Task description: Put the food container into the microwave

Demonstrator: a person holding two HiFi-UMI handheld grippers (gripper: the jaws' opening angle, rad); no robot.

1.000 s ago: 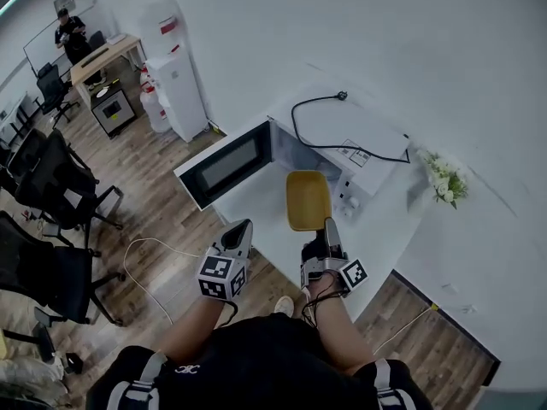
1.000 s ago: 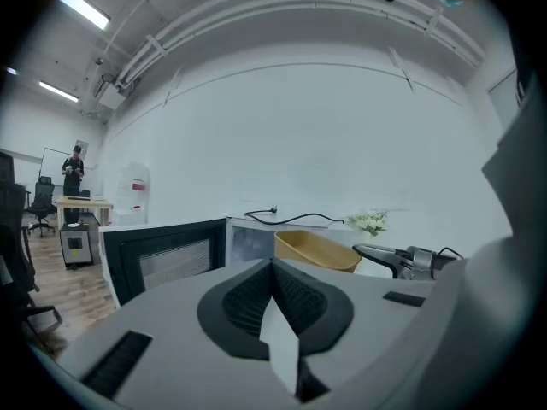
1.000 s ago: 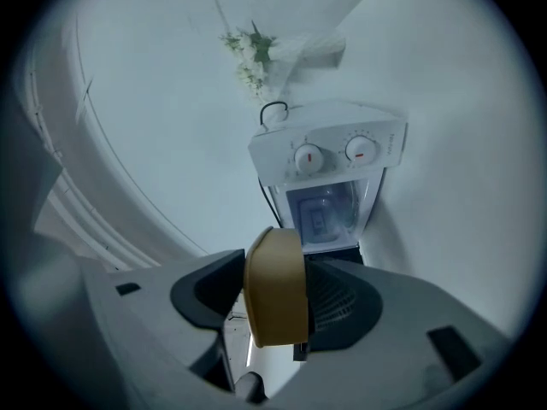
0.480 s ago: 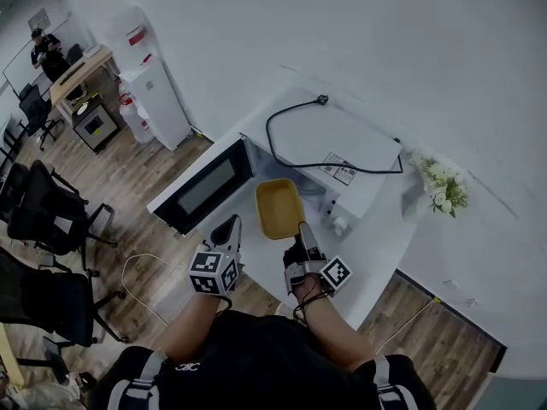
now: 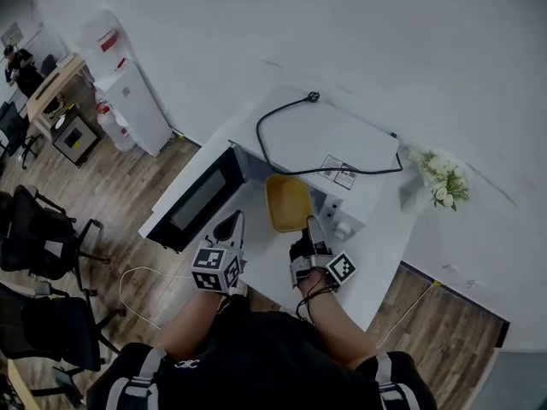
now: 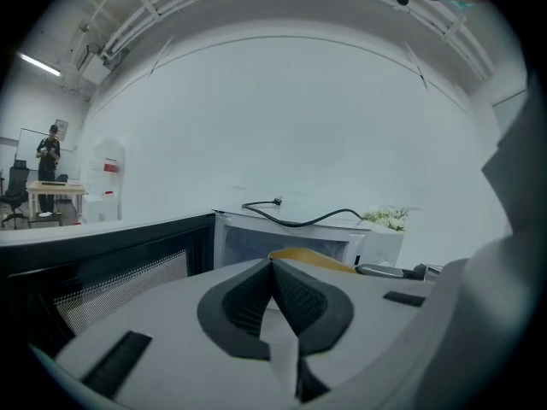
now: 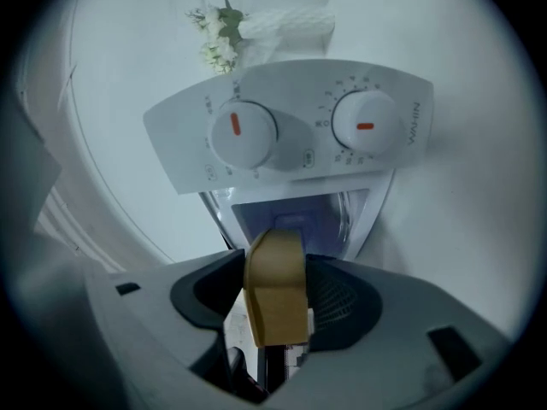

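Observation:
My right gripper (image 5: 309, 229) is shut on the rim of a yellow food container (image 5: 288, 202), seen edge-on between the pads in the right gripper view (image 7: 275, 287). The container's far end reaches into the open mouth of the white microwave (image 5: 329, 135). The microwave door (image 5: 192, 200) stands swung open to the left. In the right gripper view the microwave's control panel (image 7: 299, 126) with two knobs fills the middle. My left gripper (image 5: 228, 227) hangs shut and empty beside the door, its jaws (image 6: 275, 301) pressed together in the left gripper view.
A black power cord (image 5: 282, 135) lies coiled on top of the microwave. White flowers (image 5: 440, 184) stand at the right of the white table (image 5: 376, 254). A water dispenser (image 5: 124, 88), office chairs (image 5: 43, 237) and a person at a desk (image 5: 21, 62) are far left.
My right gripper has carried the yellow container forward, from in front of the microwave to its opening. The left gripper stayed shut near the open door.

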